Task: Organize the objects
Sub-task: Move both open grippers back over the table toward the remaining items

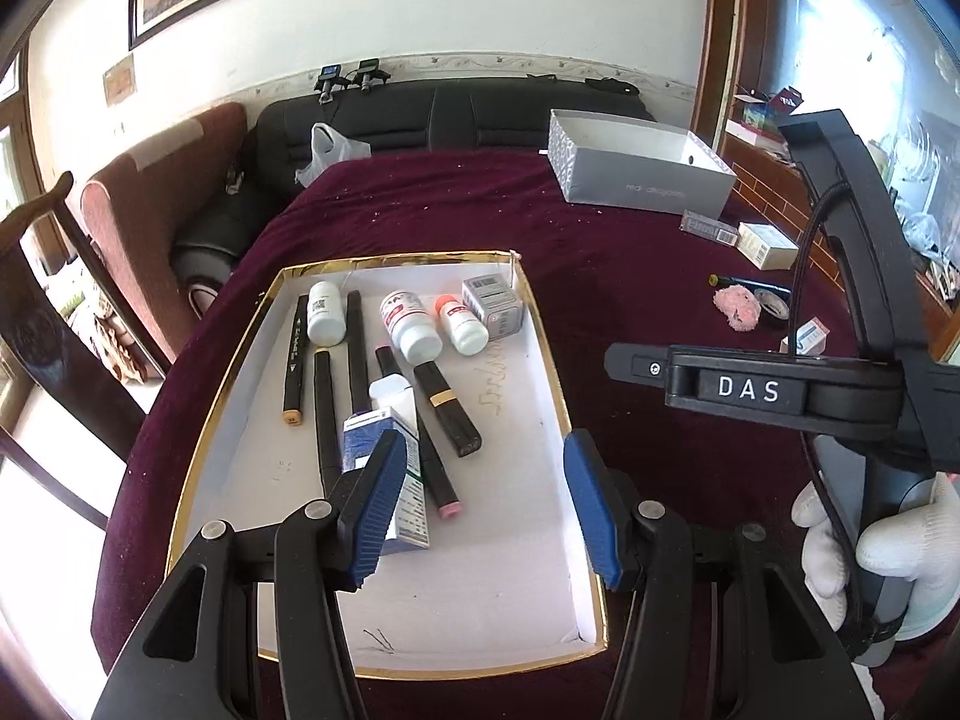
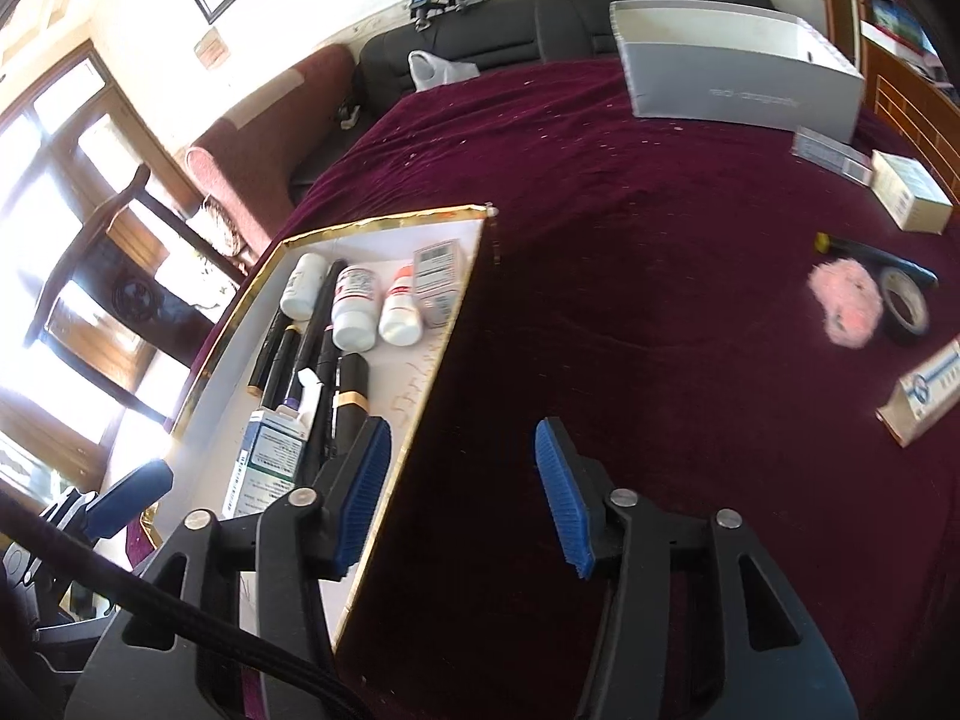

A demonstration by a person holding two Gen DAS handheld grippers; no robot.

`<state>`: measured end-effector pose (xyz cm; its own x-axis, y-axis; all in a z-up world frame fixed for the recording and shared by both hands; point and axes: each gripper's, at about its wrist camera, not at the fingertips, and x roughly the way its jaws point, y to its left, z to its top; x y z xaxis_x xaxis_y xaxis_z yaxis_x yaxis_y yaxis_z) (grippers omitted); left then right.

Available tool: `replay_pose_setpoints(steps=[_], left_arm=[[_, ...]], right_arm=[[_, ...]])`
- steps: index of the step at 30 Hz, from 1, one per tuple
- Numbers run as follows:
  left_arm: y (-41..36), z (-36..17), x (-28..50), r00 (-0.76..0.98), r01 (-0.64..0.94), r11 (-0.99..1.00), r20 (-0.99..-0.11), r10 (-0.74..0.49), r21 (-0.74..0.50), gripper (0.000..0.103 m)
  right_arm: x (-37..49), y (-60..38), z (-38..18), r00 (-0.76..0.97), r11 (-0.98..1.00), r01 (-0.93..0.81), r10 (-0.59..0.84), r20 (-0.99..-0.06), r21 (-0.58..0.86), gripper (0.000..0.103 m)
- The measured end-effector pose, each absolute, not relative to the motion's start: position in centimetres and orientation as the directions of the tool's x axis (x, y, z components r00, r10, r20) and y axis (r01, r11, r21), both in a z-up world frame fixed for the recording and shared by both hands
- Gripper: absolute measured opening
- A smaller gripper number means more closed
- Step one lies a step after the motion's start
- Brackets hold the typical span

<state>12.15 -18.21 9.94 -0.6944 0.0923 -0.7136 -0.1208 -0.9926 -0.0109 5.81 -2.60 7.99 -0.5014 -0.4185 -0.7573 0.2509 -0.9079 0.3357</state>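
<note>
Left wrist view: my left hand-held gripper (image 1: 489, 501) hangs spread and empty above the gold-rimmed tray (image 1: 543, 324), where markers and pill bottles (image 1: 411, 324) lie sorted. My right hand-held gripper (image 2: 462, 495), also spread, holds nothing beside its rim, probably free for the strays ahead.

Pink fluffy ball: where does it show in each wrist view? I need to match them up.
Left wrist view: pink ball at the right, on the maroon cloth, above the other gripper's arm.
Right wrist view: pink ball at the far right, touching the tape roll.
Shared landmark: the gold-rimmed tray, to its left in both.
</note>
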Motion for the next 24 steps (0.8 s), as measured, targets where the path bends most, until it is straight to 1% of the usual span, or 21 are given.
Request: replay_pose_setpoints(steps=[24], left_arm=[[-14.4, 8.9, 12.6, -0.652, -0.176, -0.984, -0.751, 0.101, 0.02, 0.048]], right_arm=[[6.5, 5.0, 5.8, -0.515, -0.909, 0.119, -0.4, -0.758, 0.399, 0.052]])
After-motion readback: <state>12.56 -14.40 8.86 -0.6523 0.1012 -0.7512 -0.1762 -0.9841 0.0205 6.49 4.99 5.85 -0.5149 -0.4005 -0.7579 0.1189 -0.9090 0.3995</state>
